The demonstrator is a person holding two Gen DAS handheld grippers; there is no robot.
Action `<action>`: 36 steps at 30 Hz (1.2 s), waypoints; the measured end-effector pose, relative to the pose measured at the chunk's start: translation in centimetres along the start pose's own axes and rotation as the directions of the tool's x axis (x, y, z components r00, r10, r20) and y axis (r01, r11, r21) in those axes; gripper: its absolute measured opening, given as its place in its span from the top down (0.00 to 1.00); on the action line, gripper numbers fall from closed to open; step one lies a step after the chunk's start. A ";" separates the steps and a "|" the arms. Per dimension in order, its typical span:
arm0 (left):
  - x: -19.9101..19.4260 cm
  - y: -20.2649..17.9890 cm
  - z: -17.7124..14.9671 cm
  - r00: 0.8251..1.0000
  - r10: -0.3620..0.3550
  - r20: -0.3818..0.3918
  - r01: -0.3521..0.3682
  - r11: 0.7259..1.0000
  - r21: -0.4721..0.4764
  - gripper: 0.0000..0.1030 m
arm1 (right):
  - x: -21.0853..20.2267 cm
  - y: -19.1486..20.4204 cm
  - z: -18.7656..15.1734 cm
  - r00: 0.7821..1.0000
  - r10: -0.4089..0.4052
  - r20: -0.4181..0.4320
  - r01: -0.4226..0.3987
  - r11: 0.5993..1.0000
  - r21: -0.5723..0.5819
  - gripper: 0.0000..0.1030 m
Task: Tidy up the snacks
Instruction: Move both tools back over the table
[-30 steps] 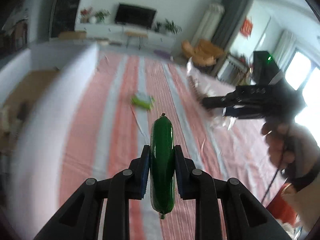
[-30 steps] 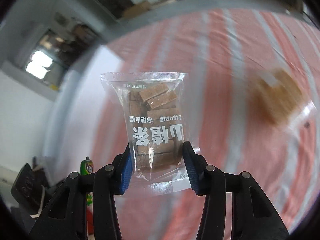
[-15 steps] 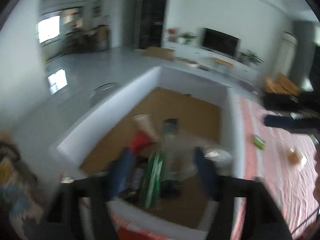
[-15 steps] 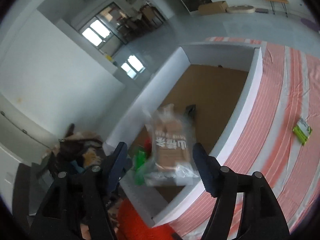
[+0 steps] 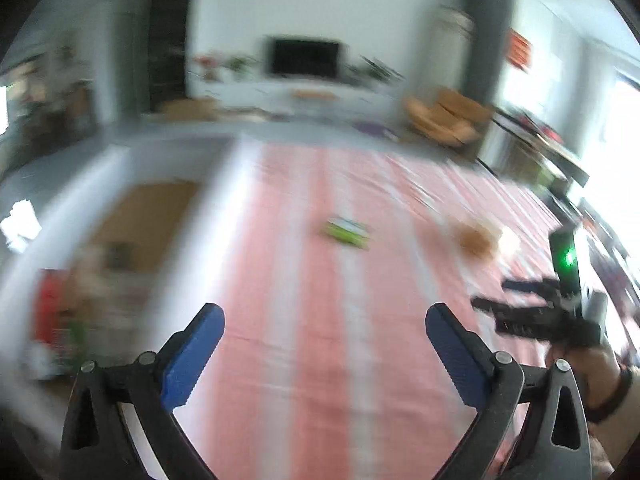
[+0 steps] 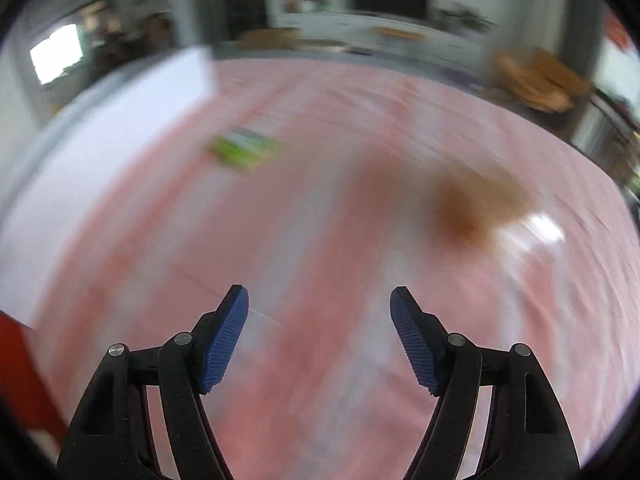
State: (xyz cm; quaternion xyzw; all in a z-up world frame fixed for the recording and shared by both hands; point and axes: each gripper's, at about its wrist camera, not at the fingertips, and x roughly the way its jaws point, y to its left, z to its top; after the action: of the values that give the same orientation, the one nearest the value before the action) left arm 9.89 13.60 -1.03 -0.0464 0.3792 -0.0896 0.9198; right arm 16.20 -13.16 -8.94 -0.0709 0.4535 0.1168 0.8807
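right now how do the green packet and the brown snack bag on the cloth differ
The green packet is flat, bright green and lies nearer the white box; the brown snack bag is bulkier, with a shiny clear edge, farther right. Both rest loose on the striped cloth, ungripped and blurred; the left gripper and right gripper are open.

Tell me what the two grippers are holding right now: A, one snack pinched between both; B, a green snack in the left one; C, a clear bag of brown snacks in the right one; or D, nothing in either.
D: the left gripper and the right gripper both have their jaws spread wide, with only the striped cloth showing between them.
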 end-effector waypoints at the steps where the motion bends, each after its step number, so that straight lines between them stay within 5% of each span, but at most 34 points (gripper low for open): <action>1: 2.1 -2.0 -0.4 0.998 -0.049 -0.039 0.050 0.998 0.024 0.03 | 0.0 -1.8 -0.5 0.999 -0.037 -0.002 0.037 0.999 0.026 0.26; 3: 6.1 -5.6 -1.7 0.987 -0.107 -0.118 0.118 0.990 0.084 0.03 | -0.2 -4.9 -1.9 0.995 -0.095 -0.008 0.095 0.992 0.077 0.26; 5: 9.9 -8.7 -2.6 0.979 -0.086 -0.185 0.111 0.985 0.129 0.03 | -0.1 -6.9 -2.7 0.992 -0.123 -0.014 0.124 0.985 0.119 0.26; 8: 13.3 -10.8 -2.2 0.981 -0.056 -0.186 0.084 0.985 0.149 0.03 | 0.3 -8.4 -3.6 0.990 -0.138 -0.021 0.140 0.976 0.168 0.26; 16: 19.4 -9.4 -0.2 0.980 0.050 -0.190 -0.025 0.991 0.133 0.03 | 0.8 -9.7 -4.7 0.989 -0.146 0.025 0.137 0.965 0.225 0.22; 36: 19.3 -9.3 -1.0 0.980 0.069 -0.185 -0.043 0.988 0.145 0.00 | 1.4 -9.9 -4.7 0.989 -0.144 0.016 0.136 0.963 0.234 0.14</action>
State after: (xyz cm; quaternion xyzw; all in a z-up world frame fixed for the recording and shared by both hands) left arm 21.44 0.62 -13.65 0.0379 0.4590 -0.0941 0.8826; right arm 16.01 -23.60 -12.59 0.0027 0.4431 0.0014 0.8965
